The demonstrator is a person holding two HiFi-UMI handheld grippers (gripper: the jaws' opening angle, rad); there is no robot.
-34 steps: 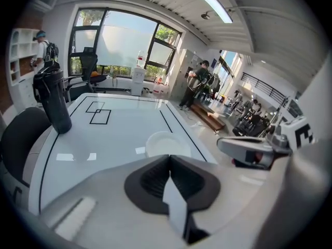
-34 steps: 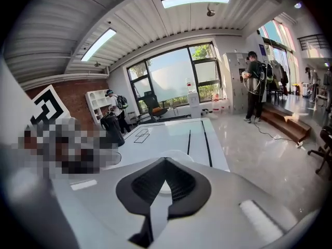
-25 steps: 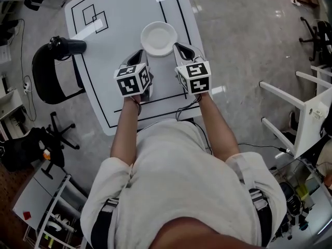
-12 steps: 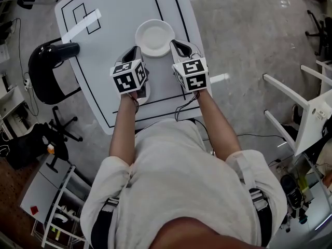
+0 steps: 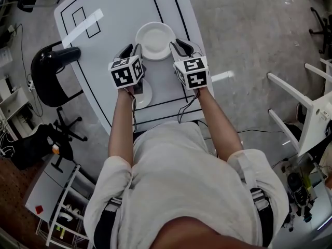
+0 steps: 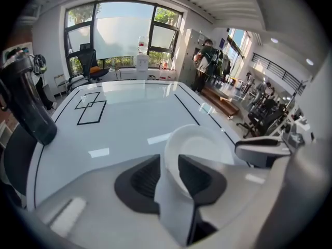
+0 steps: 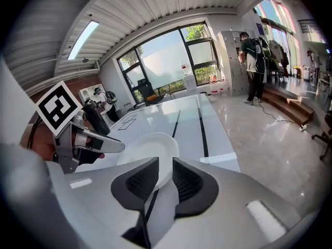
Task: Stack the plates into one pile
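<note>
Left gripper (image 6: 168, 165): jaws apart, having just opened; the left rim of the plate (image 6: 203, 145) sat in the gap, pads off it.
Right gripper (image 7: 165, 171): jaws apart as well, having just opened; the plate's right rim stood between them, unpressed.
Plate: lay flat on the table (image 5: 114, 30), between the two grippers.
Second plate (image 5: 144, 95): on the table nearer the person, partly hidden under the left gripper.
Table: white, marked with black lines.
Chair (image 5: 45, 77): black, at the table's left edge.
</note>
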